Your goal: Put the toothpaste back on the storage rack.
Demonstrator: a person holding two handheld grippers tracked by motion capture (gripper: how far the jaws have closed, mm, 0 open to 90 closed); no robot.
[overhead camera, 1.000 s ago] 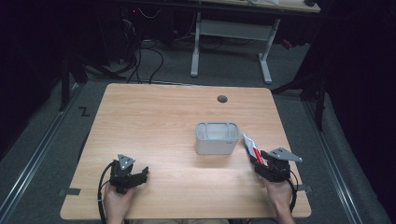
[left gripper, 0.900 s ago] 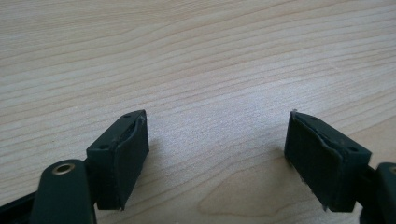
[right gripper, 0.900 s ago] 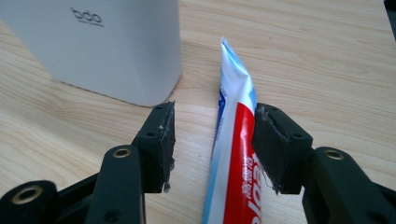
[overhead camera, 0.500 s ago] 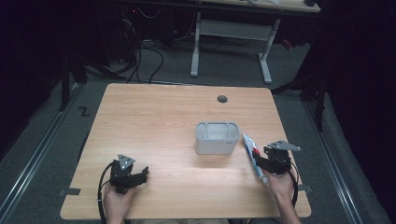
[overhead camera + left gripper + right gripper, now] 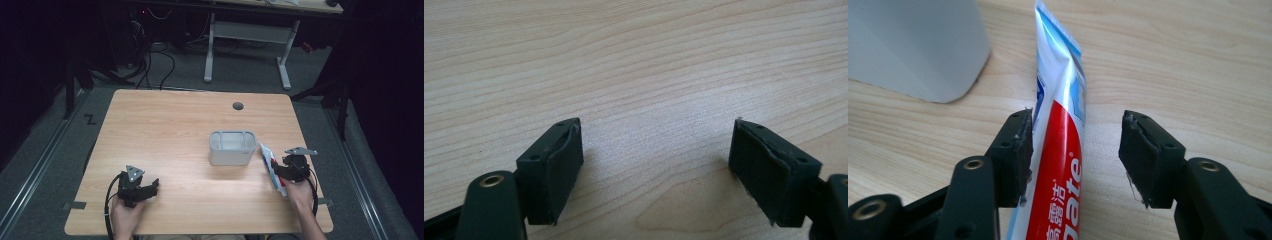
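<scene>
Right claw low over the table, jaws apart and just been opening, toothpaste tube lying flat between them, unpinched, just beside the grey container. Left claw released, hand resting near table's front edge.

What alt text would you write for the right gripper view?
A red, white and blue toothpaste tube lies on the wooden table between the open jaws of the right tool, touching only one pad. A grey container stands nearby.
</scene>
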